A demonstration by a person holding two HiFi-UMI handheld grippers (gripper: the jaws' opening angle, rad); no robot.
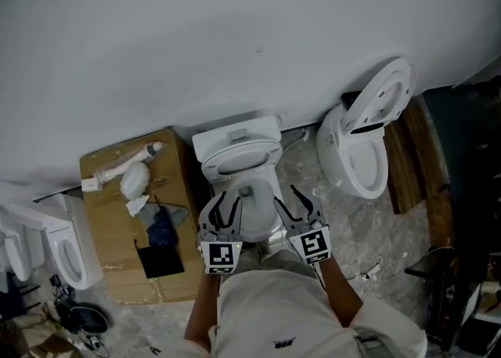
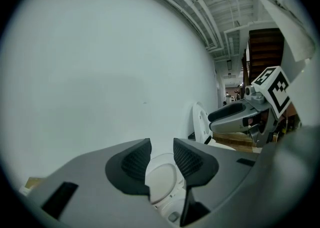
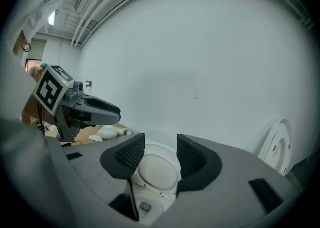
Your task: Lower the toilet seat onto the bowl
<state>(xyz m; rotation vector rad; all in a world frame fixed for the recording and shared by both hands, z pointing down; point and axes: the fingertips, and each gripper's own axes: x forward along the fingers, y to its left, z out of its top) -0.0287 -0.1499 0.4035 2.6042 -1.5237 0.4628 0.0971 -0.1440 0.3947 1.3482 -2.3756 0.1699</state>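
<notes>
The white wall [image 1: 235,35] stood behind the toilet [image 1: 249,192], and its seat [image 1: 239,162] was tipped up against the tank, dead ahead of both grippers, long axis running away from them. The left gripper [image 1: 225,206] was pinched nearly together on nothing, the right gripper [image 1: 291,206] partly apart and empty, both equally near. The cardboard box [image 1: 109,258] and spare toilet [image 1: 364,153] sat clear.
</notes>
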